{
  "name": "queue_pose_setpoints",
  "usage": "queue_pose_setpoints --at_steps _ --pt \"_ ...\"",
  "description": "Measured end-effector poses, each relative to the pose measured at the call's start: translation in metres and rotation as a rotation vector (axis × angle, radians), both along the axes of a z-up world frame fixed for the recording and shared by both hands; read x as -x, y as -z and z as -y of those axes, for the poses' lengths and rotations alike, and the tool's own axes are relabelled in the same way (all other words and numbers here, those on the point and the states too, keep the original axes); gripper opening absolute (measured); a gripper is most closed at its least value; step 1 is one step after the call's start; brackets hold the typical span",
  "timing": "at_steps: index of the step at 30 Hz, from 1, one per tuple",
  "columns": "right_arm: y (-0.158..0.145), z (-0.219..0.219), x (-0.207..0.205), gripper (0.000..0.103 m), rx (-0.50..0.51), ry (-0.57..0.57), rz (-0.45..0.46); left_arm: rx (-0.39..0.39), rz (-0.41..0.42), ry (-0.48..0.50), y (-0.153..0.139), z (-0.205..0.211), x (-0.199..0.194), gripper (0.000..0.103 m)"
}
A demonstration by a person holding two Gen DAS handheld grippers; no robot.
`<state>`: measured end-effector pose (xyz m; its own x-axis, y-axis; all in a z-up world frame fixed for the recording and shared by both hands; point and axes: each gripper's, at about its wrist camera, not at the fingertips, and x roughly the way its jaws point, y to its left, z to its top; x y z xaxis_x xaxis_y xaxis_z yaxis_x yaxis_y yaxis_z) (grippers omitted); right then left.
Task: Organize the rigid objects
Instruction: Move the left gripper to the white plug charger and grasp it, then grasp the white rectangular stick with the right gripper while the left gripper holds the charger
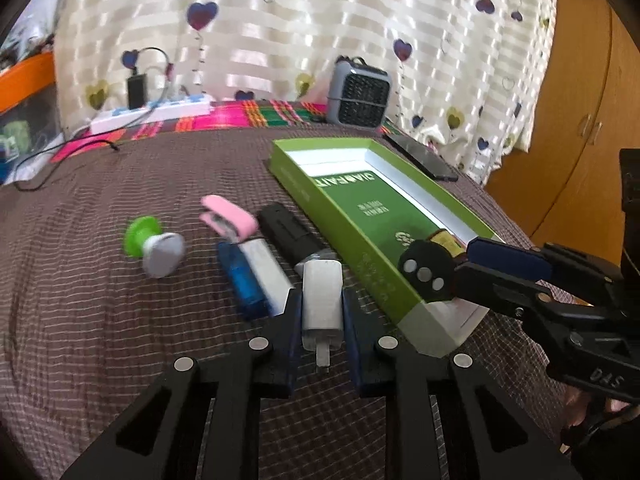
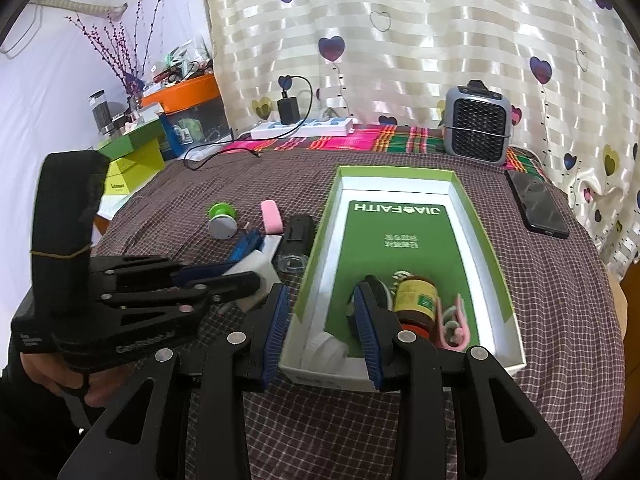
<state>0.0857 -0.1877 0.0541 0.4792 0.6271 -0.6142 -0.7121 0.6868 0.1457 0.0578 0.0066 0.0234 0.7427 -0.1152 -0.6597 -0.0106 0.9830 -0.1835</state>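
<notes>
The left gripper [image 1: 322,320] stands nearly closed, its blue pads pressed on both long sides of a white plug adapter [image 1: 322,300], whose metal prong points back toward the handle. The adapter sits just left of the green box [image 2: 502,276], among the loose items on the checked tablecloth [image 1: 100,320]. It looks like a small, stiff, light plastic block with smooth faces. A hold across the flat sides, as here, seems sounder than one on the rounded ends or the prong, though the glossy shell could slide if the grip is slack.

The right gripper [image 2: 324,330] hangs half open with nothing between its jaws; one jaw is inside the box, the other outside its left wall. Already in the box lie a brown bottle [image 2: 416,300], a pink clip [image 2: 454,322], a white round piece [image 2: 324,350] and a black key fob [image 1: 426,270].

Beside the adapter, touching or nearly so, lie a blue lighter [image 1: 242,278], a white stick [image 1: 268,268], a black flashlight [image 1: 290,234] and a pink clip-like object [image 1: 230,216]; a green spool [image 1: 154,246] stands apart. The box's raised wall must be cleared on the way in. Its far half is bare floor, the freer landing place. A phone [image 2: 536,208] lies near the table's right edge.
</notes>
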Motion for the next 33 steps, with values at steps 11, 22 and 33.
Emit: queue_pose_setpoints --at_steps 11,22,33 --pt "0.001 -0.041 0.008 0.036 0.038 -0.072 -0.016 -0.023 0.02 -0.089 0.0 -0.038 0.017 0.019" --pt "0.01 -0.069 0.005 0.036 0.091 -0.092 -0.05 -0.017 0.027 -0.091 0.001 -0.051 0.031 0.019" --pt "0.027 -0.104 -0.003 0.036 0.157 -0.099 -0.093 0.025 0.023 -0.133 0.003 -0.072 0.037 0.019"
